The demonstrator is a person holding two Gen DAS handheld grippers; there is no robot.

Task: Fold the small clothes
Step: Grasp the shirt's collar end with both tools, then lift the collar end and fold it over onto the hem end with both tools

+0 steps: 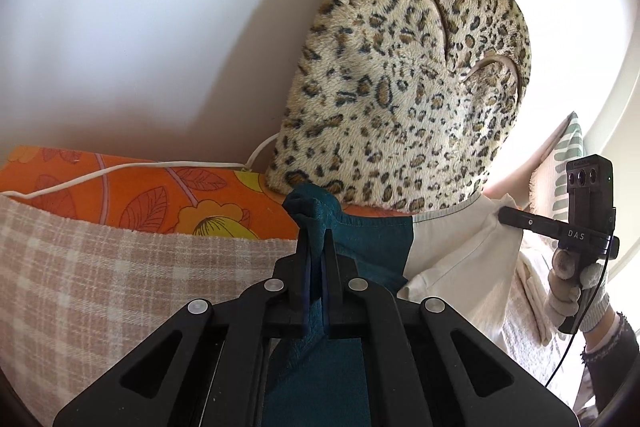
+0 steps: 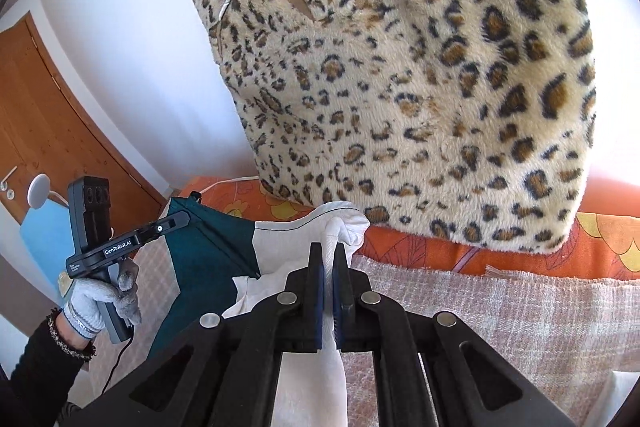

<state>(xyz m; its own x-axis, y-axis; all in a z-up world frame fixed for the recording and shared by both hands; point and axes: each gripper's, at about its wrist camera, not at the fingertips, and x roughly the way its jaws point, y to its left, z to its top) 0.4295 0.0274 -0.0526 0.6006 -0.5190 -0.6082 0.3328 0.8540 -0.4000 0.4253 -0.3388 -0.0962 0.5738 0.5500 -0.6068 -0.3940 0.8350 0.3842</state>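
A small garment, half teal (image 1: 360, 247) and half white (image 1: 452, 259), hangs stretched between my two grippers above the bed. My left gripper (image 1: 316, 227) is shut on its teal corner. My right gripper (image 2: 328, 251) is shut on its white corner (image 2: 344, 223). In the right wrist view the teal half (image 2: 204, 251) stretches left to the left gripper (image 2: 176, 221). In the left wrist view the right gripper (image 1: 504, 215) pinches the white edge at the right.
A leopard-print cushion (image 1: 404, 87) leans on the white wall just behind the garment. Below lie an orange floral sheet (image 1: 140, 195) and a beige checked blanket (image 1: 120, 287). A white cable (image 1: 120, 171) runs over the sheet. A wooden door (image 2: 48, 107) stands at the left.
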